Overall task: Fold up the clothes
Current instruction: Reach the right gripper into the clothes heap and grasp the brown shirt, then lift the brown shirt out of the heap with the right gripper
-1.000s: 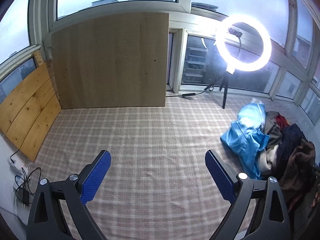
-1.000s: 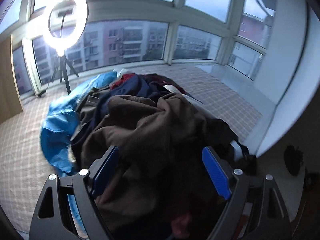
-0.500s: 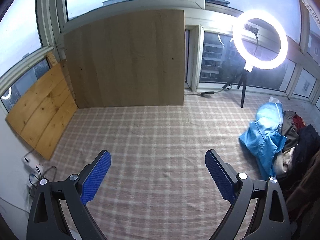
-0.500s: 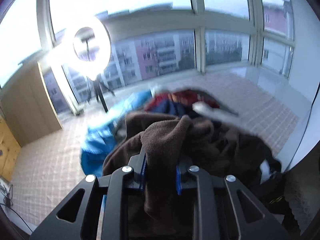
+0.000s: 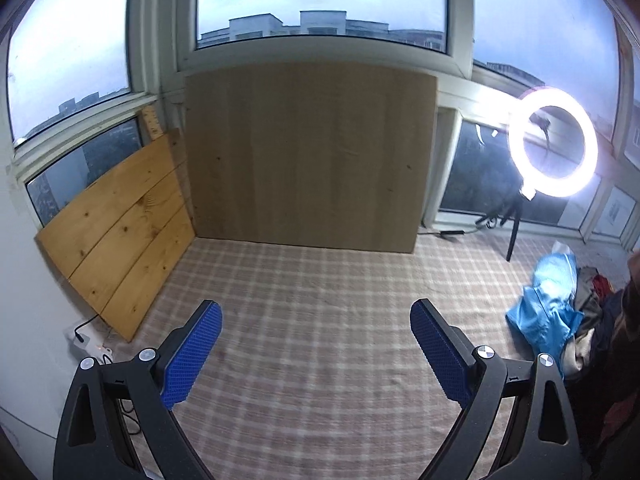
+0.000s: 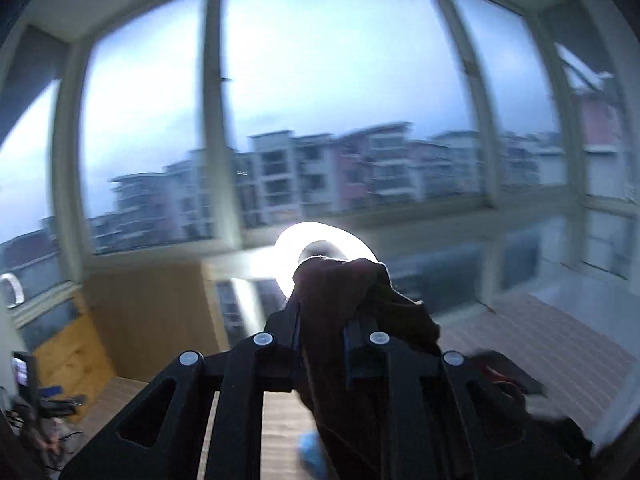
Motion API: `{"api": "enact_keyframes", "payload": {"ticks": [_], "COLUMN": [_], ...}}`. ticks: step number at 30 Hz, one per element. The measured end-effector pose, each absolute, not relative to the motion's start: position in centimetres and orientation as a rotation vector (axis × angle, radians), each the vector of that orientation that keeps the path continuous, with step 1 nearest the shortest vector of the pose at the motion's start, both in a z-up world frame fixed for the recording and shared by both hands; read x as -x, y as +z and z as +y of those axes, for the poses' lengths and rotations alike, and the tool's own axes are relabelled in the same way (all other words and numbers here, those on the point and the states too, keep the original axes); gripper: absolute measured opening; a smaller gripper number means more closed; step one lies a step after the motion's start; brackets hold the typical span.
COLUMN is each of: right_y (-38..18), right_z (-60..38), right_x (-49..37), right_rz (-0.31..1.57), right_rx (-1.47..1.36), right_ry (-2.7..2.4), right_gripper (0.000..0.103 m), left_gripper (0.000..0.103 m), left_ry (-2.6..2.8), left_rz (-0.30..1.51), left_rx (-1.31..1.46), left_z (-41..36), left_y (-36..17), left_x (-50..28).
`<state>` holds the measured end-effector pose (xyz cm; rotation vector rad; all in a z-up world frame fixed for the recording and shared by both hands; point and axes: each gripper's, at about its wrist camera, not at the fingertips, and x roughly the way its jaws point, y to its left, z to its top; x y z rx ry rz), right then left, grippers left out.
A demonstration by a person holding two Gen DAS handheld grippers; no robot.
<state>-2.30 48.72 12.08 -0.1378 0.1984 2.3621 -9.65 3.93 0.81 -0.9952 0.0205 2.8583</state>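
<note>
My right gripper is shut on a brown garment and holds it high, the cloth hanging down between the fingers. My left gripper is open and empty above the checked floor cloth. In the left wrist view a pile of clothes lies at the far right, with a blue garment on its near side. A dark brown cloth hangs at the right edge of that view.
A large wooden board leans on the window wall, a smaller plank panel to its left. A lit ring light stands on a tripod at the right. Cables and a power strip lie at the left.
My right gripper, shut on the brown garment, has lifted it up off the pile and tilted toward the windows. My left gripper has swung left and tilted up, staying open.
</note>
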Motion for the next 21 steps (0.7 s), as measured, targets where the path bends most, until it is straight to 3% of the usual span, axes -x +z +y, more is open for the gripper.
{"api": "enact_keyframes", "payload": {"ticks": [6,8,11,18,20,21], "right_y": [12.3,10.3,6.3,-3.4,-6.1,-7.5], "right_z": [47.3,48.6,50.1,53.7,54.7,55.2], "right_x": [12.4,17.2,16.4,12.0,10.7,10.1], "right_rz": [0.312,0.361,0.410,0.510,0.535,0.547], "right_rx": [0.252,0.417,0.579,0.892,0.974,1.014], "right_ry": [2.619,2.692,2.615,2.352,2.271,2.230], "right_gripper": [0.014,0.015,0.021,0.023,0.032,0.041], "left_gripper": [0.095,0.095,0.095,0.095,0.095,0.095], "left_ry": [2.882,2.880,2.850,2.538,2.384,2.304], "left_rz": [0.025,0.025,0.014,0.082,0.098,0.103], "left_rx": [0.993,1.008,1.048,1.236,1.289,1.312], "left_z": [1.4,1.0,0.9,8.5,13.2,15.5], "left_y": [0.7,0.4,-0.7,-7.5,-9.8,-10.9], "left_x": [10.1,10.5,11.1,12.0,11.7,11.6]}}
